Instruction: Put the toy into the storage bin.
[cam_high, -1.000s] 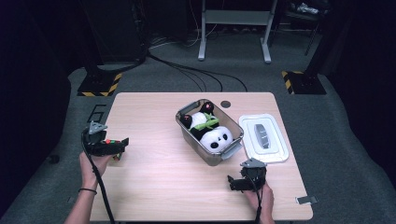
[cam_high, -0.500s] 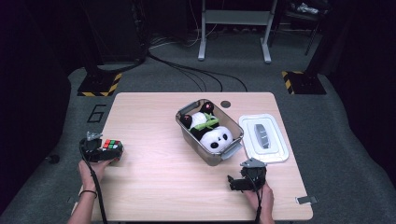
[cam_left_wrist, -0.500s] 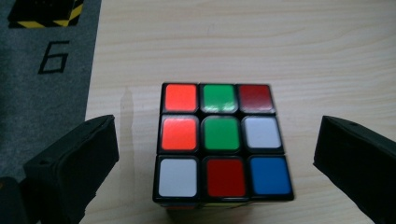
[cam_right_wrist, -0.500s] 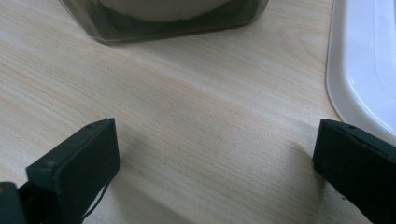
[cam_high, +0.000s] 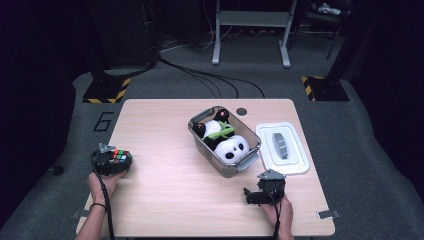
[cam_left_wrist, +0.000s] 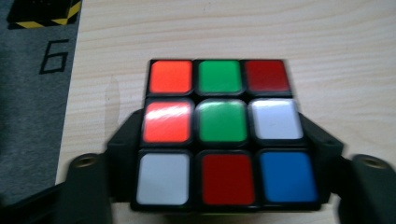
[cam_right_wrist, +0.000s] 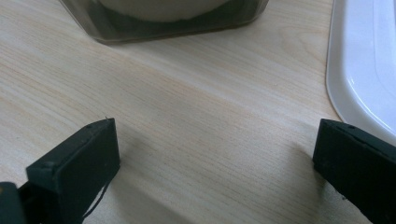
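High view: left gripper (cam_high: 111, 161) sits at the table's (cam_high: 165, 200) left edge, near side, with a Rubik's cube (cam_high: 119, 156) right at its tip, between the jaws. Right gripper (cam_high: 257, 192) rests on the wood near the front right, jaws pointing left across the table. Just beyond and left of the right gripper stands a clear plastic bin (cam_high: 224, 136) with a panda plush (cam_high: 231, 148) inside; the bin's white lid (cam_high: 282, 147) lies flat just beyond and to the right of the same gripper, close beside the bin.

Left gripper view: cube (cam_left_wrist: 219, 133) sits dead centre between the two black jaws, which have just been closing and now press against its left and right sides. So it's pinched on the cube. Top face reads orange/green/red, orange/green/white, white/red/blue. Cube bottom appears to be on the table (cam_left_wrist: 327, 51); can't tell for sure whether it's lifted. Grey floor with a painted "6" (cam_left_wrist: 53, 56) lies off to the upper left of the jaws.

Right gripper view: jaws spread wide, bare wood (cam_right_wrist: 210, 121) between them. Bin base (cam_right_wrist: 163, 18) straight ahead of the jaws, well clear of them. Lid edge (cam_right_wrist: 355, 70) ahead-right, near the right-hand jaw but not touching that I can see.
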